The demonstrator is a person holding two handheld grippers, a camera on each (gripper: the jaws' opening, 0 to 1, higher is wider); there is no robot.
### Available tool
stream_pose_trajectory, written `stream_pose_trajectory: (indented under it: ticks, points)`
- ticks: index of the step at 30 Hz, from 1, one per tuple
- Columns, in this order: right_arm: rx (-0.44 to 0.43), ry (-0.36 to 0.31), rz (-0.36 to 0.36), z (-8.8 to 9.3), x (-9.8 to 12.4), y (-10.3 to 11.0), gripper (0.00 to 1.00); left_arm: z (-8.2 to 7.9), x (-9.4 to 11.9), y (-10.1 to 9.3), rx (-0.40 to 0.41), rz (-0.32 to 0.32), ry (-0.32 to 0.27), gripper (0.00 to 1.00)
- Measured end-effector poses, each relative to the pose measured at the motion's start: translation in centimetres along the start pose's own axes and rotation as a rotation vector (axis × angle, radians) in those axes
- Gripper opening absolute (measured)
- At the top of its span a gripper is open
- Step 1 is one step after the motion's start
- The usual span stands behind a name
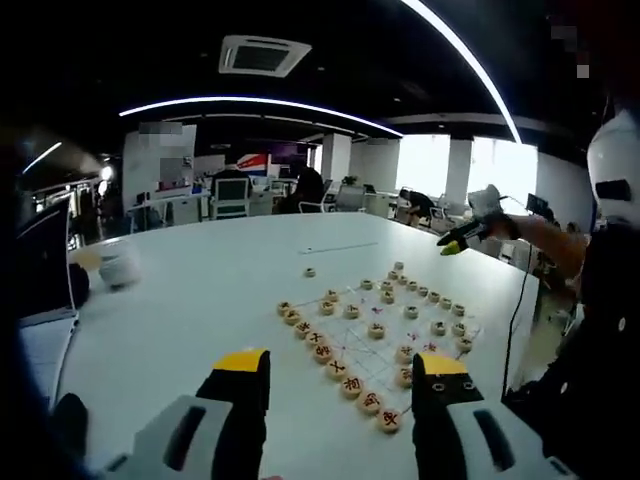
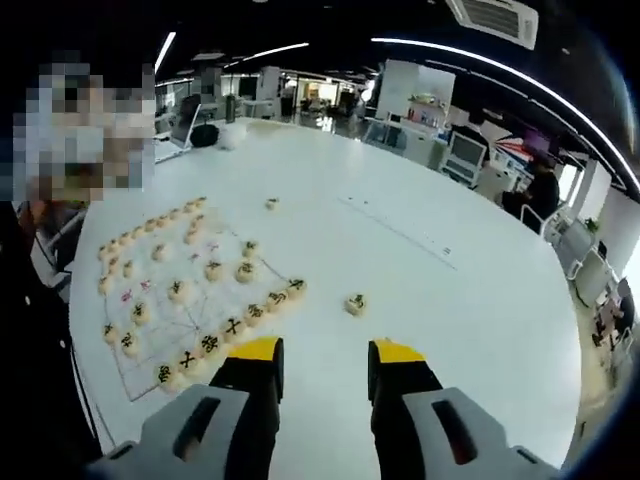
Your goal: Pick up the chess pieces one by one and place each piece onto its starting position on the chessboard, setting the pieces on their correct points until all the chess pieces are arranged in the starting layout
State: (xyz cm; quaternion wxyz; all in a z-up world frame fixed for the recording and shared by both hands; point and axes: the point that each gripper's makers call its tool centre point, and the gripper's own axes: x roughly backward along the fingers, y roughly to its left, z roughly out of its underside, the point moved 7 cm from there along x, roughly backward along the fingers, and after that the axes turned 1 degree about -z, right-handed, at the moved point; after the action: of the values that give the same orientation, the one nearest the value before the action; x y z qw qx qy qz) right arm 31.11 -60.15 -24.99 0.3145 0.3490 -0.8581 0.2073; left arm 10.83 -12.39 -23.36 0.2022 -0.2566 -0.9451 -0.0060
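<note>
The white table (image 2: 430, 290) is carrying the chessboard (image 2: 160, 300), a thin printed sheet lying flat near the person's edge. Most chess pieces (image 2: 210, 345) are sitting in rows on its points, apparently already placed. Two are lying off the board: one stray piece (image 2: 355, 303) just beyond the near row, another piece (image 2: 271, 204) further out. The right tool (image 2: 325, 365) is hovering released and empty, aimed toward the near stray, probably the next pick. The left tool (image 1: 340, 372) is hanging released over the board's end, holding nothing.

an open-plan office: desks with monitors (image 2: 465, 150), office chairs (image 1: 231, 196), ceiling air vent (image 1: 262, 54) (strip lighting overhead).
</note>
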Motion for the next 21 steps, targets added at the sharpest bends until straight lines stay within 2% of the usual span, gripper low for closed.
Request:
stream_pose_trajectory:
  ticks: [7, 11, 21]
  points:
    - [0.032, 0.131, -0.054, -0.9, -4.8, -2.3, 0.34, 0.4, 0.6, 0.3, 0.015, -0.025, -0.003, 0.58]
    - [0.045, 0.181, -0.074, -1.3, -7.3, -2.4, 0.34, 0.5, 0.8, 0.3, 0.020, -0.031, -0.005, 0.58]
    - [0.020, 0.256, -0.098, -1.7, -9.9, -2.9, 0.30, 1.1, 1.4, 0.7, 0.040, -0.056, -0.007, 0.58]
